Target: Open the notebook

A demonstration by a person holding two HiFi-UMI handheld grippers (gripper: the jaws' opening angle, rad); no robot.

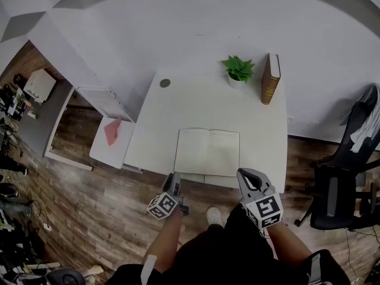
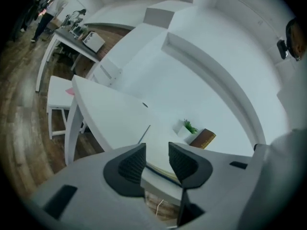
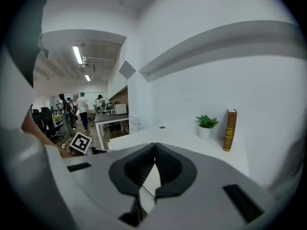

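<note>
notebook [image 1: 208, 152]: lies open and flat on the white table [image 1: 184, 103], at the near edge, both blank pages up
left gripper [image 1: 174, 178]: jaws apart with a clear gap, nothing between the pads; in the left gripper view [image 2: 157, 151] the notebook's near edge shows beyond the gap, not touched
left gripper place: at the notebook's near left corner, just off the table edge
right gripper [image 1: 246, 174]: jaws closed, tips meeting in the right gripper view [image 3: 154, 147], nothing seen held; a white page shows through the slot below the tips
right gripper place: at the notebook's near right corner
plant [image 1: 238, 69]: small green one in a white pot, far side of the table, by the wall
book [image 1: 270, 79]: brown, upright, just right of the plant, against the wall
side table [image 1: 113, 144]: white, lower, left of the main table, with a pink item [image 1: 111, 132] on it
chair [image 1: 339, 186]: black office chair, on the wood floor to the right, well apart from the table
</note>
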